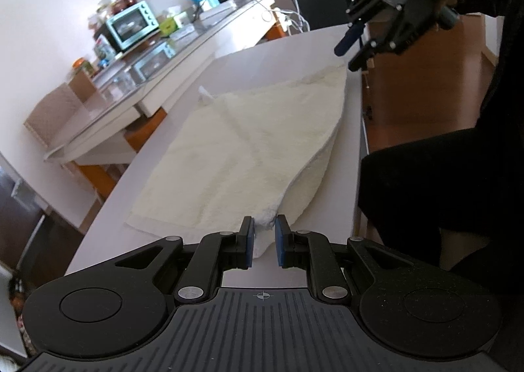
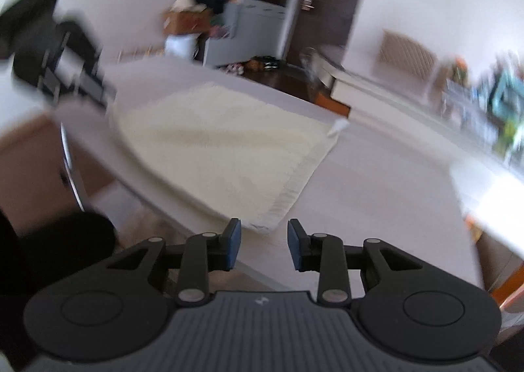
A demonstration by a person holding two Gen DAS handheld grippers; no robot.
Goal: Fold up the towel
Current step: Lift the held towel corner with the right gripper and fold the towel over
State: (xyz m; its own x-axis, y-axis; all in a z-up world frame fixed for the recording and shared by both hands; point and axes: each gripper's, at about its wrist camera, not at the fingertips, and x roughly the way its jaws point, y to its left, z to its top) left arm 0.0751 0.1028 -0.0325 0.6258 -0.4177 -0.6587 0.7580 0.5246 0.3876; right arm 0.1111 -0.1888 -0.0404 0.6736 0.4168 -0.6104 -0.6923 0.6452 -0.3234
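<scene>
One towel [image 1: 249, 142] corner betw. left fingers [image 1: 249, 237] – right fingers [image 2: 234, 241] clear

Soft daylight, even and fairly bright; one view sharp, one smeared.
Left wrist view crisp, pale table [image 1: 304, 44] slightly washed out, dark sleeve [image 1: 425, 182] underexposed. Right wrist view motion-blurred throughout, towel [image 2: 213, 149] soft, shelf clutter [image 2: 491, 103] streaked; fisheye bends the edges, black corners.
</scene>
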